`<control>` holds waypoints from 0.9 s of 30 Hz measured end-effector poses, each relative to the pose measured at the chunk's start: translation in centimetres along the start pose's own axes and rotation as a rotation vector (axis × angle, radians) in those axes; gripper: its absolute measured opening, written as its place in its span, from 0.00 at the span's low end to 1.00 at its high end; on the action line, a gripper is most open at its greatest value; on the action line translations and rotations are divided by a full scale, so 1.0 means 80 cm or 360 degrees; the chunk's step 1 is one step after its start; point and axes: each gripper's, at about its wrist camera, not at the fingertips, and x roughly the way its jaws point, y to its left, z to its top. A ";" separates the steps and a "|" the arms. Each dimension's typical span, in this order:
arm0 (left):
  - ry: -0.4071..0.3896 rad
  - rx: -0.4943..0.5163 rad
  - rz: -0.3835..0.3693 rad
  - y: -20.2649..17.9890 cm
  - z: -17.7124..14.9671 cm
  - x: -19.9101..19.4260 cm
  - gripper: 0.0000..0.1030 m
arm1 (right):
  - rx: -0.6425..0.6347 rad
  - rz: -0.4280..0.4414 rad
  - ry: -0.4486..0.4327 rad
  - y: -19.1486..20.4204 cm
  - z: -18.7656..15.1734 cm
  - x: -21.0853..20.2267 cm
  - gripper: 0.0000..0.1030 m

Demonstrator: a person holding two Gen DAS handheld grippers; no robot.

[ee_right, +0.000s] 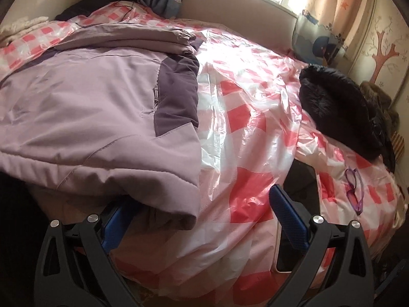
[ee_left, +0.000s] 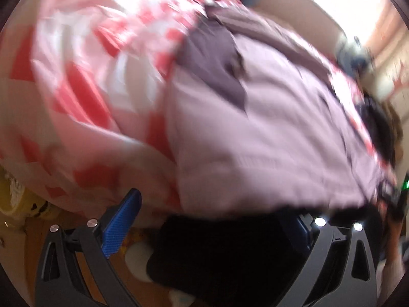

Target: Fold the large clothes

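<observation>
Lilac padded jacket [ee_right: 84, 102] partly folded on the bed, fold not finished.

It lies on the pink-and-white checked plastic sheet [ee_right: 245, 117], sleeves already laid across the upper body as a stacked band; the lower body is bunched at the near edge and looks, to my judgement, unfolded. The right gripper [ee_right: 202, 220] stands spread wide, its left finger tucked under the jacket's hem, gripping nothing. The left gripper [ee_left: 212, 227] also looks apart, hem draped over its right finger, though motion blur hides detail. A black fur-trimmed coat [ee_right: 342, 112] waits untouched beside purple glasses [ee_right: 354, 190].
</observation>
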 end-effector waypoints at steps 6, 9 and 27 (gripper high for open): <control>-0.0132 0.0004 0.0253 -0.012 0.005 -0.001 0.94 | 0.0193 -0.0051 -0.0152 -0.024 0.014 0.001 0.94; -0.0252 -0.0064 0.0385 -0.014 0.011 -0.009 0.94 | 0.0121 -0.0034 -0.0132 -0.012 0.027 0.010 0.94; -0.0599 0.0081 0.0983 0.003 0.030 -0.054 0.95 | 0.0403 -0.0089 -0.0156 -0.048 0.051 0.020 0.94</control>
